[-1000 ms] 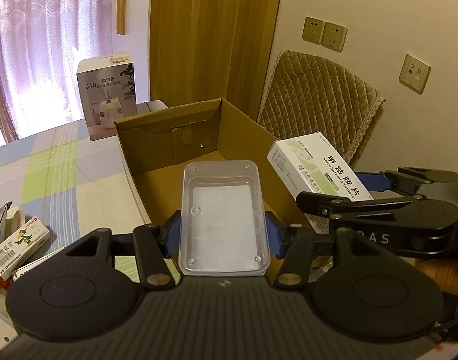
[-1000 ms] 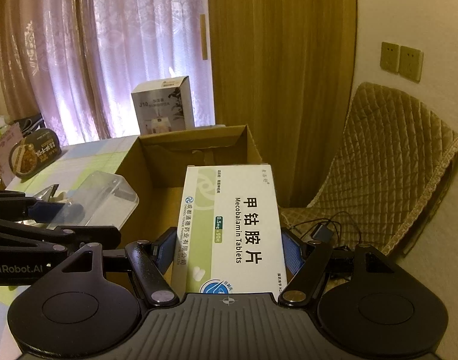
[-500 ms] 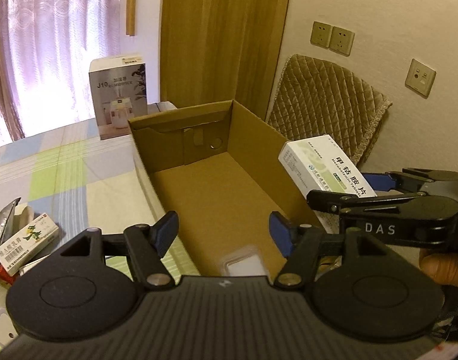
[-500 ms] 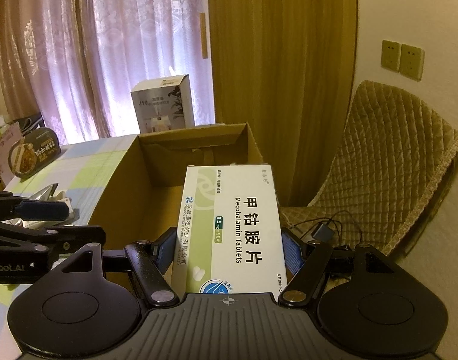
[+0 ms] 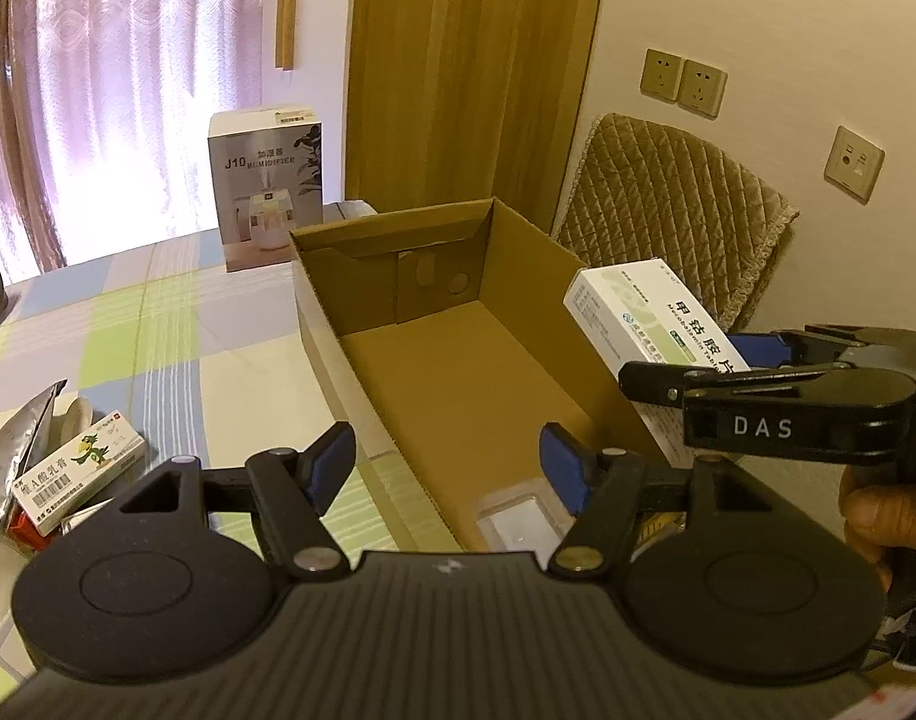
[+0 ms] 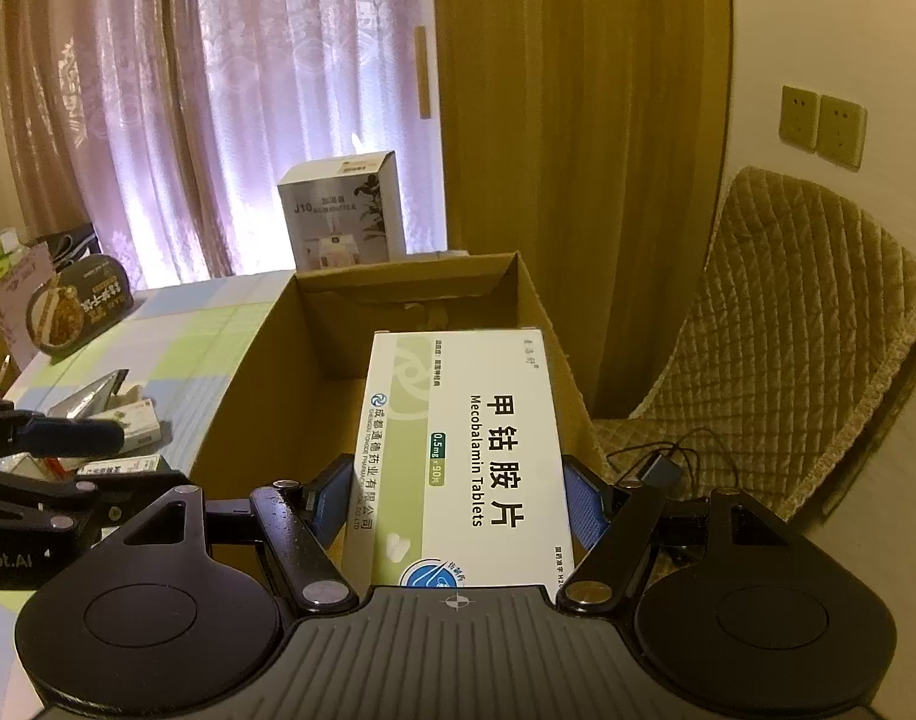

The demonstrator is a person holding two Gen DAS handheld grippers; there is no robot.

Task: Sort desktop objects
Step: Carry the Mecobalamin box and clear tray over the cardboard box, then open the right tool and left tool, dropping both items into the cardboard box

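Tablecloth (image 5: pixel 176 324): left gripper (image 5: pixel 449 468) apart over clear tray (image 5: pixel 520 519); right gripper (image 6: pixel 458 501) clamps tablet box (image 6: pixel 463 456).

Left tongs (image 5: pixel 447 468) gape empty above the clear tray (image 5: pixel 517 517) inside the cardboard box (image 5: pixel 458 324).

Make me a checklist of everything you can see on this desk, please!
Surface: checked tablecloth.
Job's things: open cardboard box; clear plastic tray lying inside its near end; Mecobalamin tablet box held above it.
Clutter: small medicine box, foil pouch, humidifier box, snack tub.
Grippers: left gripper open, empty; right gripper shut on the tablet box.
Cables: black cable on the chair seat.
Surroundings: curtains, wooden door, wall sockets, quilted chair.
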